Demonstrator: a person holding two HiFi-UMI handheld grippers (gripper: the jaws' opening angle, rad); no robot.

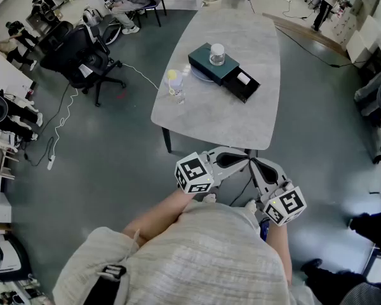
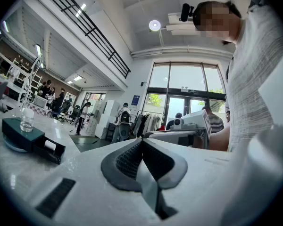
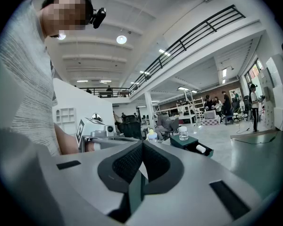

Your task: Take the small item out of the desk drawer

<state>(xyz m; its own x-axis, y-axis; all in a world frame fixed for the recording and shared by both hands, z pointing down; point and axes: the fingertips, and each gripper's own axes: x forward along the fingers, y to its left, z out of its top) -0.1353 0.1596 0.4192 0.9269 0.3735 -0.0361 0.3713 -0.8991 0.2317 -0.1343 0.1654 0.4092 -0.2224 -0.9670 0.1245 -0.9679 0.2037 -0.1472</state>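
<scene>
A dark green desk drawer box (image 1: 211, 63) stands on the grey table (image 1: 209, 116), far from both grippers. Its drawer (image 1: 242, 86) is pulled open and a small white item (image 1: 244, 79) lies inside. A glass jar (image 1: 217, 54) sits on top of the box. My left gripper (image 1: 240, 158) and right gripper (image 1: 254, 165) are held close to my body, below the table's near edge, tips almost meeting. Both are shut with nothing between the jaws. The right gripper view shows the box (image 3: 186, 141), the item (image 3: 200, 149) and the right gripper (image 3: 142, 147). In the left gripper view are the drawer (image 2: 49, 149) and the left gripper (image 2: 141, 142).
A clear bottle with a yellow cap (image 1: 173, 84) stands at the table's left edge. A black office chair (image 1: 82, 56) and a white cable (image 1: 63, 116) are on the floor to the left. People sit and stand at the room's far end.
</scene>
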